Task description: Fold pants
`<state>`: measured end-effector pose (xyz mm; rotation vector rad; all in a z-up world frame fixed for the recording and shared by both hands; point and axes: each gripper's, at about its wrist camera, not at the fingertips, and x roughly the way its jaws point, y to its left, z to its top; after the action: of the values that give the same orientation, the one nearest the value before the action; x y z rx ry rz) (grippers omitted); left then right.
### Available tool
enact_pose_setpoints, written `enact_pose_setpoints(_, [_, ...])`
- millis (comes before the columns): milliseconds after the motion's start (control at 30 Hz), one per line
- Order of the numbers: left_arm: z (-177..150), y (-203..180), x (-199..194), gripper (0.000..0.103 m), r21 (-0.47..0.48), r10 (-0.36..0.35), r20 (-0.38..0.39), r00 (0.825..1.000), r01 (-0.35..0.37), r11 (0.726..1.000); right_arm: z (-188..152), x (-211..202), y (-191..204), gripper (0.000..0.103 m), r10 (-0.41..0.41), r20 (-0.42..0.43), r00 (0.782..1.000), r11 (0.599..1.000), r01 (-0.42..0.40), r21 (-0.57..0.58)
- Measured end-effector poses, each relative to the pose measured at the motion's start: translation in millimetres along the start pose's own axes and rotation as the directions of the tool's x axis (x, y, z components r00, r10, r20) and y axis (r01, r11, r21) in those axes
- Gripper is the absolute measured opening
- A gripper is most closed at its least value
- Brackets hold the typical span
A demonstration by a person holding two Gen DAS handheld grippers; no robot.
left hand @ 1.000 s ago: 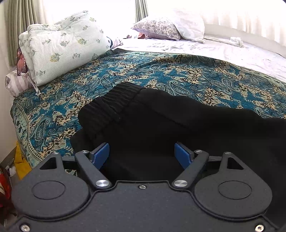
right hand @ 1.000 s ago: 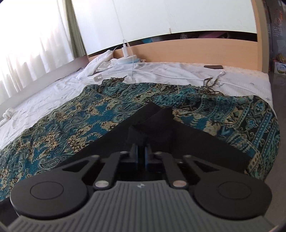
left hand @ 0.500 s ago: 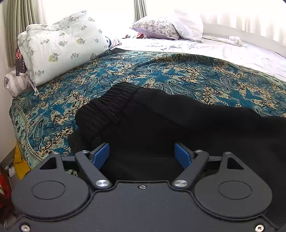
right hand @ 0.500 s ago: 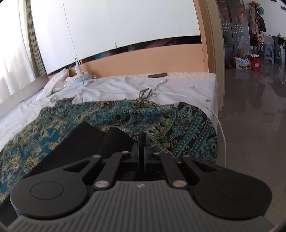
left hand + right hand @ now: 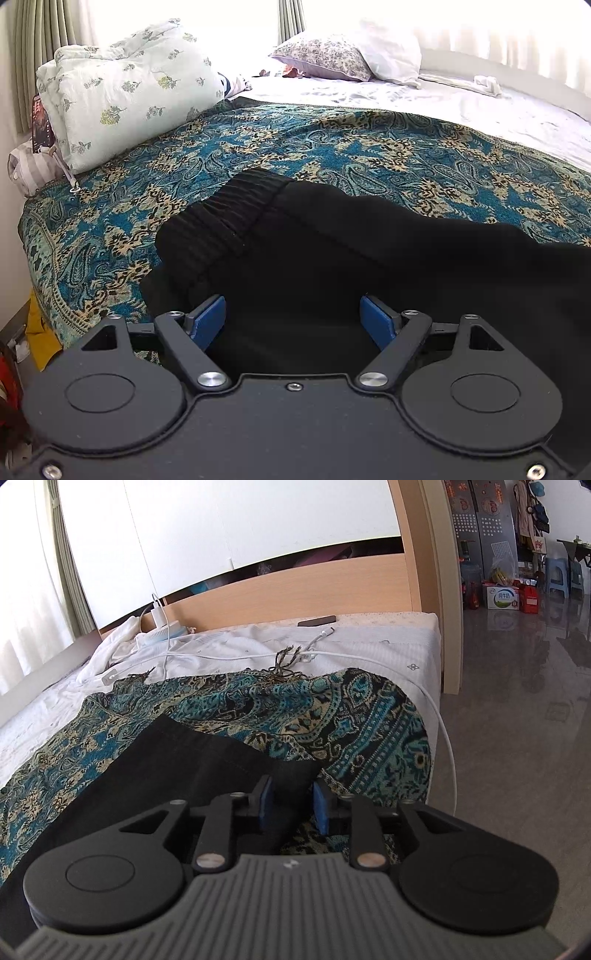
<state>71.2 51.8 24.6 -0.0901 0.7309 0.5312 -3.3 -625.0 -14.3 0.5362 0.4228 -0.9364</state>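
- Your right gripper (image 5: pixel 290 805), shut tight a second ago on the leg end of the black pants (image 5: pixel 369 280), now shows a gap between its blue pads (image 5: pixel 321 806), and its view has swung from along the bed toward the corner and the grey floor (image 5: pixel 517 738); your left gripper (image 5: pixel 293 323) has barely shifted.
- The right jaws stand slightly apart over the near corner of the hem (image 5: pixel 221 753), with dark cloth between and just below them; whether the pads touch it cannot be told.
- The left jaws are spread wide, holding nothing, poised low over the seat of the pants just behind the ribbed elastic waistband (image 5: pixel 229 218).
- The pants lie stretched lengthwise on the teal paisley throw (image 5: pixel 369 155), waistband toward the rolled floral quilt (image 5: pixel 125 96), hem toward the wooden headboard (image 5: pixel 295 590) end of the bed.
- By the look of it, you are finishing the laying-out and straightening step; no crosswise fold shows yet.
- The next move likely calls for taking the hem or the waistband in a firm pinch through both layers and carrying it over toward the other end, keeping the leg edges lined up.
- A white charging cable (image 5: pixel 448 746) hangs off the mattress corner near the hem; keep the right gripper clear of it.
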Motion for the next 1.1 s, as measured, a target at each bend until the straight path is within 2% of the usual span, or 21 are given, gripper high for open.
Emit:
enact_pose_setpoints(233, [1.3,1.0,-0.1,0.079,-0.010,-0.003,-0.006,1.000,0.003,1.000,-0.9,-3.7,-7.8,0.058,0.098,-0.028,0.995,0.993,-0.096,0.063])
enact_pose_setpoints(400, [3.6,3.1,-0.4,0.079,-0.019,-0.007,-0.011,1.000,0.007,1.000,-2.1,-0.4,-32.6,0.058,0.152,-0.053,0.987,0.966,-0.137,0.219])
enact_pose_setpoints(633, [2.7,2.8,0.6,0.080,-0.014,-0.002,-0.010,1.000,0.002,1.000,-3.5,7.2,-50.3,0.058,0.186,-0.060,0.981,0.940,-0.160,0.301])
enact_pose_setpoints(667, [2.8,2.8,0.8,0.080,-0.013,-0.002,-0.010,1.000,0.002,1.000,-3.3,9.0,-51.5,0.052,0.198,-0.058,0.978,0.934,-0.171,0.315])
enact_pose_setpoints(700, [2.7,2.8,0.9,0.080,-0.014,-0.001,-0.010,1.000,0.001,1.000,-3.0,10.2,-51.8,0.049,0.204,-0.054,0.977,0.930,-0.176,0.323])
enact_pose_setpoints(1100, [2.0,1.8,1.1,0.080,-0.012,0.004,-0.011,1.000,-0.004,1.000,-6.2,7.1,-44.7,0.049,0.269,-0.038,0.962,0.917,-0.244,0.317])
